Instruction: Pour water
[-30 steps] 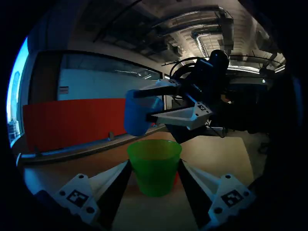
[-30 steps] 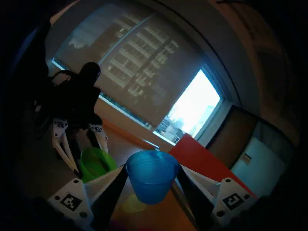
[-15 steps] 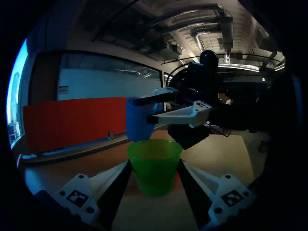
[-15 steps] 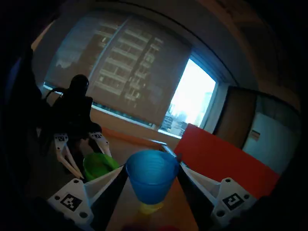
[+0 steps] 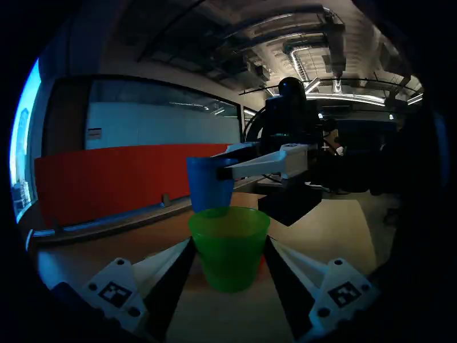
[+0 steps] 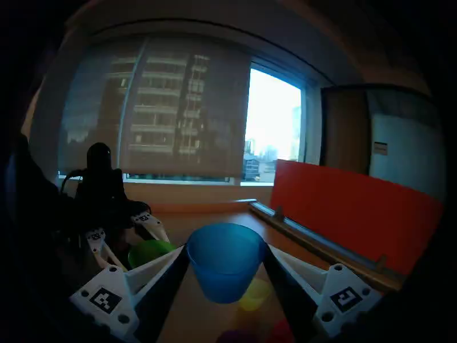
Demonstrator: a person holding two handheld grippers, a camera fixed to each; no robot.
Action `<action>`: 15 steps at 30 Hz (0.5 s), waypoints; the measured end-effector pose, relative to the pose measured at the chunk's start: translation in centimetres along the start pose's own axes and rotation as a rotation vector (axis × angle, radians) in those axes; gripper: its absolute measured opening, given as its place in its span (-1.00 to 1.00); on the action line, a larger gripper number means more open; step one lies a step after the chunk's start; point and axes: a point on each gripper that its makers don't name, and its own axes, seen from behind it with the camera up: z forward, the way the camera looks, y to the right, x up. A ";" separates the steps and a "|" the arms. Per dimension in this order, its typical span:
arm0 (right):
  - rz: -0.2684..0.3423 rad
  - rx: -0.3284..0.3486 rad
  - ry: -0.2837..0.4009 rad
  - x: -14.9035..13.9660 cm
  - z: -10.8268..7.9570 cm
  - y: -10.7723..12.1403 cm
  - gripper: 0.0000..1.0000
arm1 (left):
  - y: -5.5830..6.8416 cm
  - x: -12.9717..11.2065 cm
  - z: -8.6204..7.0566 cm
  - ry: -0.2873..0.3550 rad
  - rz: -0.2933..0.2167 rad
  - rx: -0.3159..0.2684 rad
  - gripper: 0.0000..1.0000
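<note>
Green plastic sits nearest in the left gripper view: the green cup [image 5: 229, 251] is upright between the two white fingers [image 5: 160, 267] of the left gripper [image 5: 229, 244], which pinch it from both sides. Its bottom is low over the table [image 5: 325, 226], but I cannot tell if it touches the wood. Just behind it and higher is the blue cup [image 5: 209, 184], also upright; its bottom is hidden behind the green rim. The right gripper [image 5: 224, 169] grips this blue cup from two sides, and the body of that gripper and whatever holds it are only a dark shape against the ceiling lamps [image 5: 343, 98]. In the right gripper view the blue cup sits in the gap between the near fingers [image 6: 297, 274], both pressed on its wall. The green cup shows there low on the left, half hidden behind one finger, with the left gripper above it very dark. Below the blue cup a yellow thing [image 6: 255, 293] lies on the table, partly covered by the cup; a red thing [image 6: 281, 331] and a purple thing [image 6: 233, 337] are cut off at the lower edge. Whether either cup holds water I cannot tell, because the insides are too dim. A red panel [image 6: 354, 208] stands along the table edge.
</note>
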 end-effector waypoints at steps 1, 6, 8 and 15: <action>0.009 0.000 -0.003 -0.1 0.0 0.0 0.83 | 0.0 0.0 0.0 0.000 0.000 0.001 0.64; 0.040 -0.007 -0.015 -0.3 -0.1 0.3 0.83 | -0.2 0.1 -0.1 -0.002 0.002 0.005 0.64; 0.043 -0.011 -0.023 -0.6 -0.1 0.4 0.83 | -0.2 0.1 -0.2 -0.004 0.001 0.003 0.64; 0.052 -0.013 -0.070 -2.2 -0.5 0.4 0.83 | -0.3 -0.3 -0.3 -0.020 0.004 0.002 0.64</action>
